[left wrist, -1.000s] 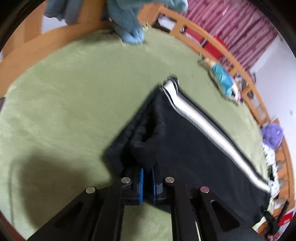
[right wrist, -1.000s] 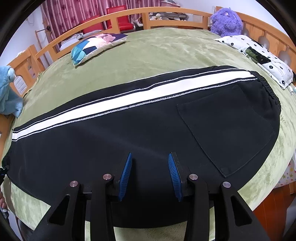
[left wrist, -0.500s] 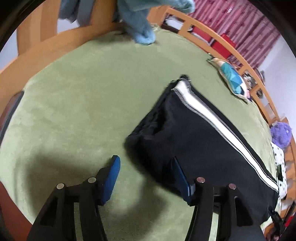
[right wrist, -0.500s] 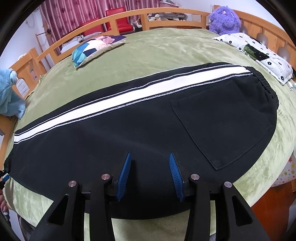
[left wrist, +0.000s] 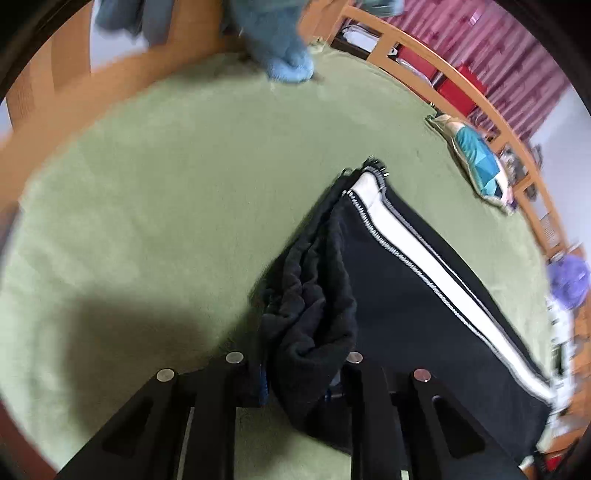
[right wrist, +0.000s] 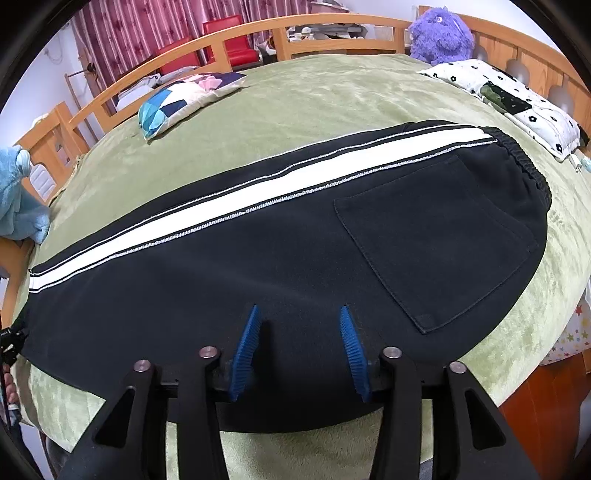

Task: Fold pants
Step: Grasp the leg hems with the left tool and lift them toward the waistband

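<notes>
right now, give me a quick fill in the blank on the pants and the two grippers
1. The left gripper is shut on the black pants' ____ end.
2. The right gripper hovers with its jaws ____.
3. The stripe along the pants is ____.
4. The pants lie on a ____ blanket.

Missing words: cuff; open; white; green

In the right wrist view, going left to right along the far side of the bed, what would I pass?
Light blue cloth → patchwork cushion → purple plush toy → white flowered pillow, with the black pants stretched across in front.
</notes>
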`<state>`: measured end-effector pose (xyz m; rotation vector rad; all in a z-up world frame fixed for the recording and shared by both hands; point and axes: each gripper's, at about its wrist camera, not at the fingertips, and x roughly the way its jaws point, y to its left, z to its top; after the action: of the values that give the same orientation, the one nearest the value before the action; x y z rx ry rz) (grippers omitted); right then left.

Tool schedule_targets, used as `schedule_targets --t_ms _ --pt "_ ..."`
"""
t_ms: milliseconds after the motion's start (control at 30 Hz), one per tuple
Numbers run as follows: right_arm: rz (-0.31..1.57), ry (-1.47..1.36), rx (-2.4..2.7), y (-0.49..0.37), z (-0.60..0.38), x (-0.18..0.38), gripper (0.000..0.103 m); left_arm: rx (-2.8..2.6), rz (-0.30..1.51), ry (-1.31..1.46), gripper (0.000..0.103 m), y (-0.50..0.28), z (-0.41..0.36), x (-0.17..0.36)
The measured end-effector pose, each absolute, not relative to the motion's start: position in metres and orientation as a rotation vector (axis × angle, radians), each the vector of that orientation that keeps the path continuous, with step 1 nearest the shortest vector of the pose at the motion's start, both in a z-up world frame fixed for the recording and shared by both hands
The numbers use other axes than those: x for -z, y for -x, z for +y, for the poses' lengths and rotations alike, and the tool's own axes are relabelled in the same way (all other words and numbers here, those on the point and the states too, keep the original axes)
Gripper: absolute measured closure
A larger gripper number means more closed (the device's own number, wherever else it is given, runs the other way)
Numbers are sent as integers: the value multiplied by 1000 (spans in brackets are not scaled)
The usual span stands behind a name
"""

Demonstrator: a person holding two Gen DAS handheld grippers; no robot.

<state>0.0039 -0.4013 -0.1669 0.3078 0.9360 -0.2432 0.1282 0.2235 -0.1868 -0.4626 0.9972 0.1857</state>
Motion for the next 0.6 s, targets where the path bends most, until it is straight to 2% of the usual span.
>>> schedule_targets --t_ms 167,367,500,600 --pt "901 -342 248 5 -413 160 51 -249 895 154 85 -123 154 110" --pt "845 -321 241 19 -442 147 51 -22 769 -80 85 -105 -3 18" --pt "797 -302 293 29 -477 136 48 186 746 -193 85 -86 -125 8" --pt "785 -315 323 40 -500 134 48 332 793 -206 85 -78 -202 35"
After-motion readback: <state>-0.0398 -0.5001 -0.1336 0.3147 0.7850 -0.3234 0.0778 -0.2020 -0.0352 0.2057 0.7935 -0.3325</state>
